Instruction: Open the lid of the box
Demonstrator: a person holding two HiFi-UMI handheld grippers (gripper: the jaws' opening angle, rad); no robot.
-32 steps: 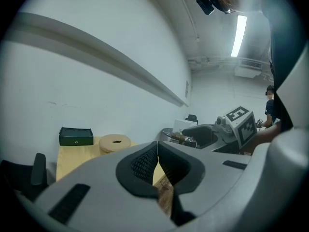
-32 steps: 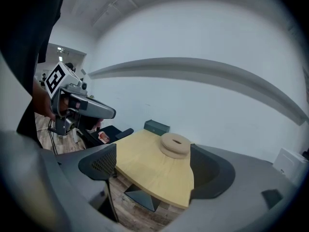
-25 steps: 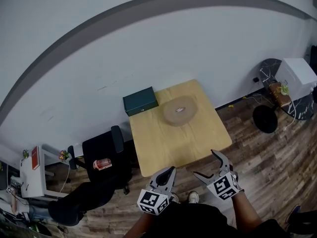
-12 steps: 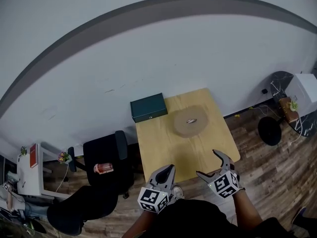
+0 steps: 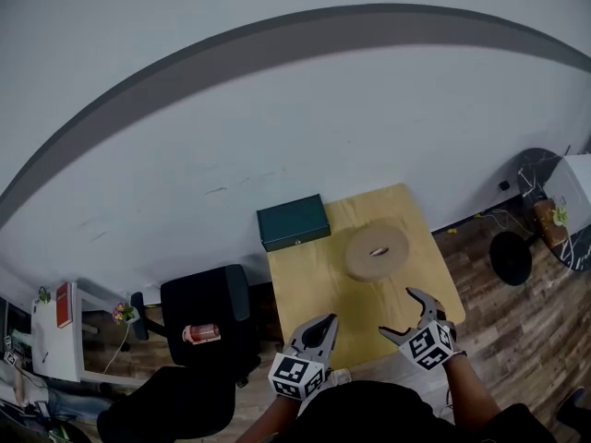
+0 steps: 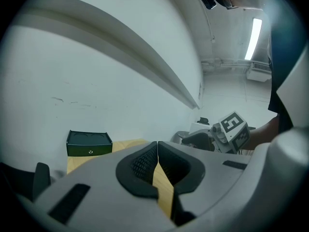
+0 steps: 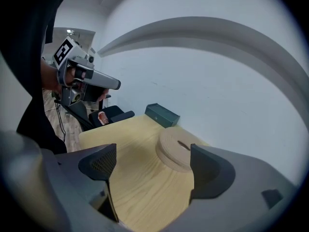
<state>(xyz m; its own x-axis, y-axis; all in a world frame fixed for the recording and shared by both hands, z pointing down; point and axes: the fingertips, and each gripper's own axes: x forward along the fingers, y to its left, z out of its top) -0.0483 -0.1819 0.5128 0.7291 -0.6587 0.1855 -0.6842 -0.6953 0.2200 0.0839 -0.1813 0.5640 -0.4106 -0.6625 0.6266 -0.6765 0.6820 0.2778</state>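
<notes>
Our left tool (image 5: 319, 329) is pinched together on nothing, our right tool (image 5: 406, 314) gapes wide, both low in frame. We see the shut green box (image 5: 293, 221) above centre, at the edge of the surface (image 5: 323, 284); prising it open unbraced could drag it off.

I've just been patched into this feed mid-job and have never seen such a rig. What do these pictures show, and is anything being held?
There is no robot here: a person holds a two-jaw gripper in each hand. The head view looks down from a camera on the person's head. The other two views come from cameras riding on the grippers, each looking along its own jaws. The left gripper is shut on nothing. The right gripper is open and empty. Both hover at the near edge of a wooden table. At its far left corner sits a dark green box, closed, with a round tan disc to its right. Neither gripper touches either one.
</notes>
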